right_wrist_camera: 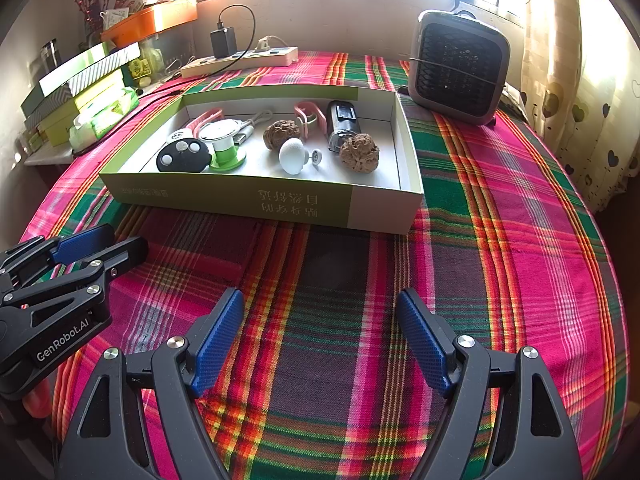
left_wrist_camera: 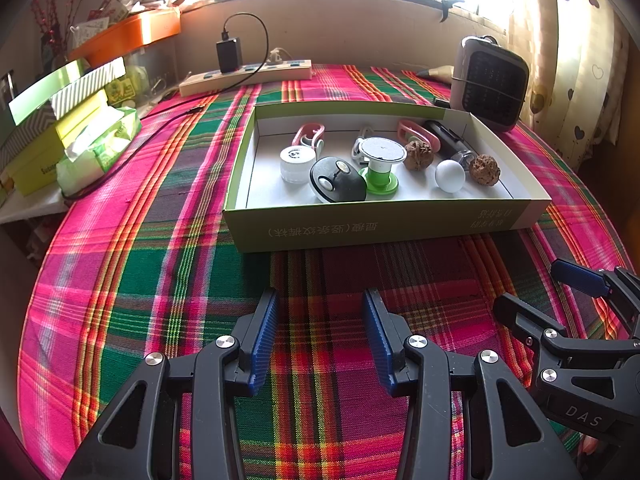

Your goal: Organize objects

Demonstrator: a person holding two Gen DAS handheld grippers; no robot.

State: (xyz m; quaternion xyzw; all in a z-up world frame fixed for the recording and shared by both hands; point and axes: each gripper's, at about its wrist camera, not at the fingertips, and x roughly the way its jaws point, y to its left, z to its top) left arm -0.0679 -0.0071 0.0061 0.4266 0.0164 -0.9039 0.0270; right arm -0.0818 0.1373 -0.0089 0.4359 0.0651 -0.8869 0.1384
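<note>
A shallow green-and-white cardboard box (left_wrist_camera: 380, 226) (right_wrist_camera: 280, 204) sits on the plaid tablecloth. It holds a black remote (left_wrist_camera: 338, 180) (right_wrist_camera: 184, 157), a green-and-white spool (left_wrist_camera: 380, 164) (right_wrist_camera: 224, 144), a white jar (left_wrist_camera: 297, 164), a white ball (left_wrist_camera: 450, 176) (right_wrist_camera: 293, 156), two walnuts (left_wrist_camera: 418, 155) (right_wrist_camera: 359, 155), pink clips (left_wrist_camera: 308, 134) and a black lighter (right_wrist_camera: 342, 120). My left gripper (left_wrist_camera: 320, 320) (right_wrist_camera: 100, 244) is open and empty, in front of the box. My right gripper (right_wrist_camera: 320, 320) (left_wrist_camera: 532, 292) is open and empty beside it.
A grey fan heater (left_wrist_camera: 490, 84) (right_wrist_camera: 460, 68) stands behind the box at the right. A power strip with a black charger (left_wrist_camera: 244, 74) (right_wrist_camera: 240, 60) lies at the back. Stacked boxes and a tissue pack (left_wrist_camera: 96, 144) sit at the left edge.
</note>
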